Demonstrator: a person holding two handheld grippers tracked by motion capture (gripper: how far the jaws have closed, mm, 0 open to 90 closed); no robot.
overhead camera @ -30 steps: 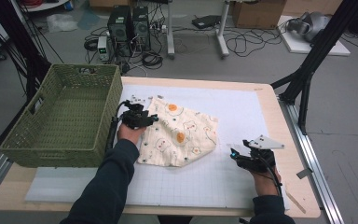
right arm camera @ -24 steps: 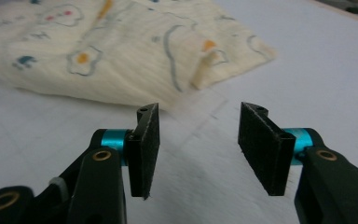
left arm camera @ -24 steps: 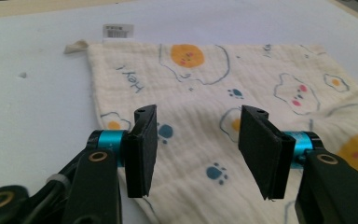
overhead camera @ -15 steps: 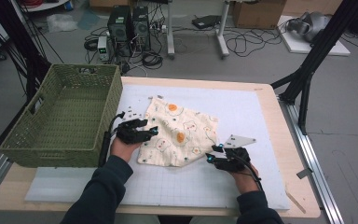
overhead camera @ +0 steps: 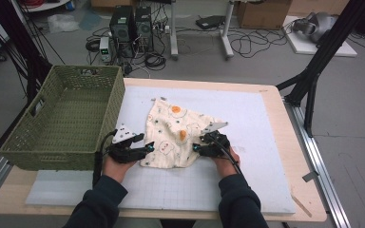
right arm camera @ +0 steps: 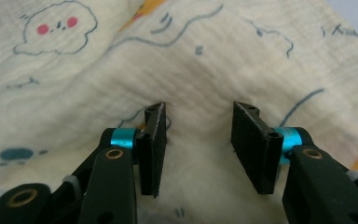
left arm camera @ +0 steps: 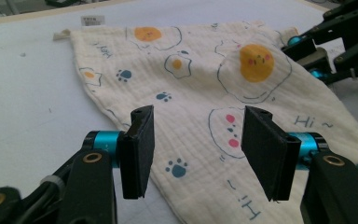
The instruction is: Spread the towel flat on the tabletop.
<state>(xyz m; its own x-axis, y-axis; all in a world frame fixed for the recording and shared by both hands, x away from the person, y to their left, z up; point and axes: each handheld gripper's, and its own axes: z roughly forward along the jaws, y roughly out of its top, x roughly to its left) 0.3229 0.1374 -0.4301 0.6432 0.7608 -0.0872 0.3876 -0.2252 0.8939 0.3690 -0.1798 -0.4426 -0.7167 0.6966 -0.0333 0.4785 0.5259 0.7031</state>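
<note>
Cloth (overhead camera: 173,135) between both grippers, its near edges amid their parted jaws.

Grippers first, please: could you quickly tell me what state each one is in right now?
Left gripper: jaws open over the printed cloth, holding nothing.
Right gripper: jaws open, just been closing, against the cloth, not gripping it.

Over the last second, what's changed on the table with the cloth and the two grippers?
The right gripper slid in from the table's right edge to the cloth; its jaws have just been closing, pads still apart over the fabric. The left gripper drew back toward the person, off the cloth's top to its near left edge, jaws open. The cloth now looks narrower and more bunched. The basket stayed put.
</note>
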